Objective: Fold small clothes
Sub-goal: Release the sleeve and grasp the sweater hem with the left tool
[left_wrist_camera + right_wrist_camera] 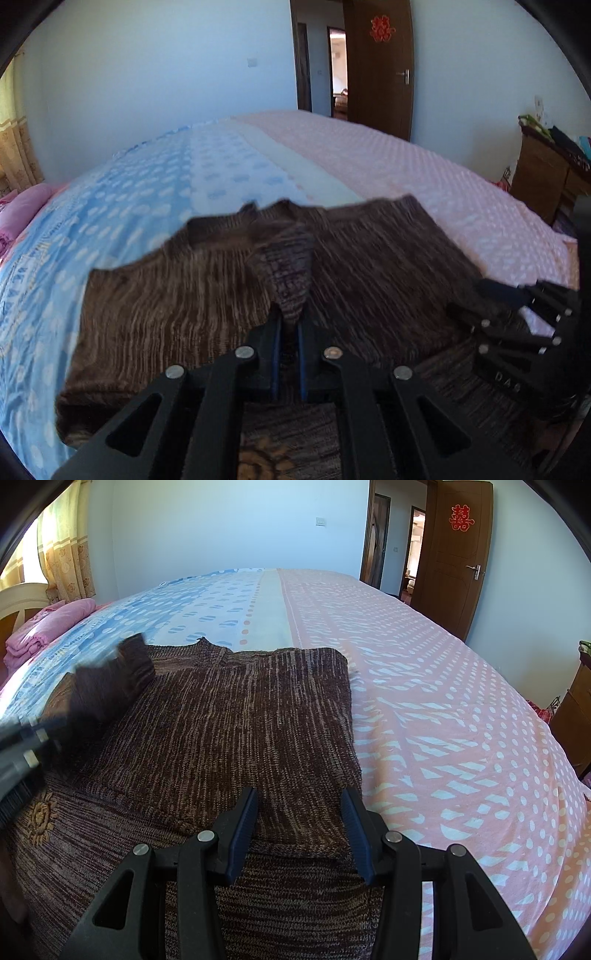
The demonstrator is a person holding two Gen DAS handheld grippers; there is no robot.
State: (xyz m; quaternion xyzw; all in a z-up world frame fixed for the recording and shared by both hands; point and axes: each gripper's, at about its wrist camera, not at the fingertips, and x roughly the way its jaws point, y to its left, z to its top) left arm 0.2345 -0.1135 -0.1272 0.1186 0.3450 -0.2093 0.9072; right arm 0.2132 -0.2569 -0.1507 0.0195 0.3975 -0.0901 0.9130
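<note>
Left tongs (pixel 289 325) pinch the sweater's sleeve (pixel 288 266); right tongs (pixel 300 805) gape wide above sweater (pixel 229 716).

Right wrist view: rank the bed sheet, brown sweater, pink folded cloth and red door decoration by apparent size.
1. bed sheet
2. brown sweater
3. pink folded cloth
4. red door decoration
The last two lie far from the camera, so true sizes are unsure.

Both wrist cams sit low, close over sweater (pixel 229 716), facing across bed (pixel 424 672) toward door (pixel 458 554).

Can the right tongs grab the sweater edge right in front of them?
Probably yes: the right tongs are open, the sweater edge lies flat between their fingers, nothing covering it.
</note>
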